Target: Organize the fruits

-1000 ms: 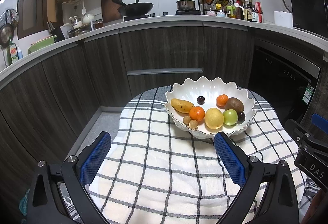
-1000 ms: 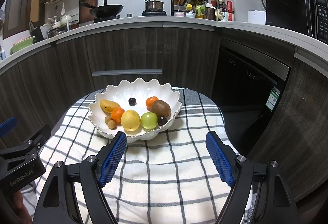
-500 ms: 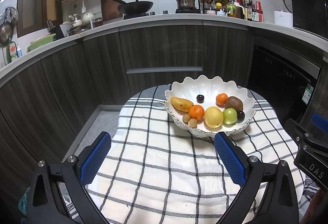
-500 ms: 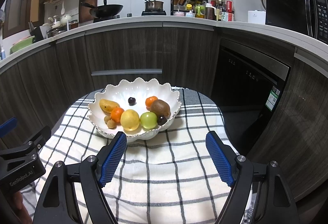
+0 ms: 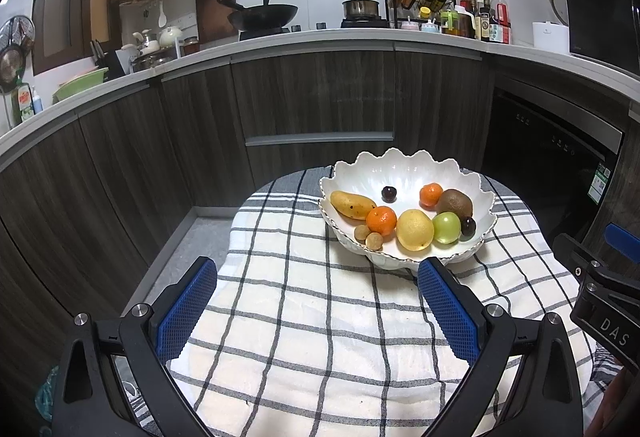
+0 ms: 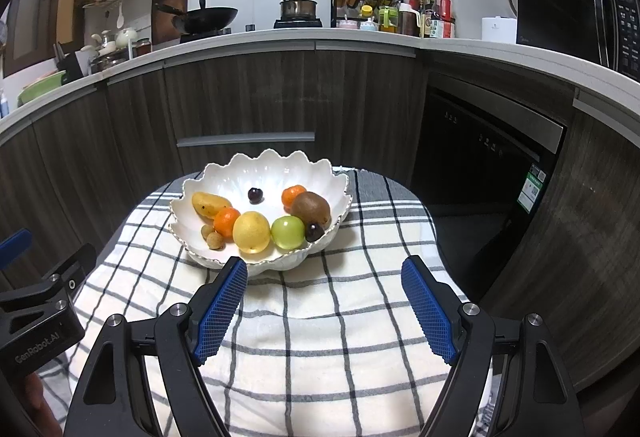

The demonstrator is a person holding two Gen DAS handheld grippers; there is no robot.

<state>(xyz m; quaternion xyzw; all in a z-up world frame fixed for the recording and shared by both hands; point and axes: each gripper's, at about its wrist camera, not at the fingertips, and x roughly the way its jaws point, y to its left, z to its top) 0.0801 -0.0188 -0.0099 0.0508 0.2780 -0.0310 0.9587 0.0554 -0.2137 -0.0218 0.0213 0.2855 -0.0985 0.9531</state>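
Note:
A white scalloped bowl [image 5: 404, 169] [image 6: 272, 169] stands on the checked cloth. In it lie a small mango [image 5: 352, 204], two tangerines [image 5: 381, 220] [image 5: 431, 194], a yellow pear [image 5: 415, 229] [image 6: 251, 232], a green plum [image 5: 447, 228] [image 6: 288, 232], a kiwi [image 5: 455, 202] [image 6: 311, 207], two dark cherries [image 5: 389, 193] [image 5: 468, 226] and two longans [image 5: 369, 237]. My left gripper [image 5: 316, 273] hangs open over the cloth, short of the bowl. My right gripper [image 6: 325, 275] is open too, just before the bowl's near rim. Nothing sits between either pair of fingers.
The checked cloth [image 5: 320, 337] covers a small round table. Dark kitchen cabinets [image 5: 312, 97] curve behind it, with a built-in appliance [image 6: 480, 157] at right. The counter carries a wok [image 5: 262, 15], a pot and bottles. The other gripper's body [image 5: 600, 301] shows at the frame edge.

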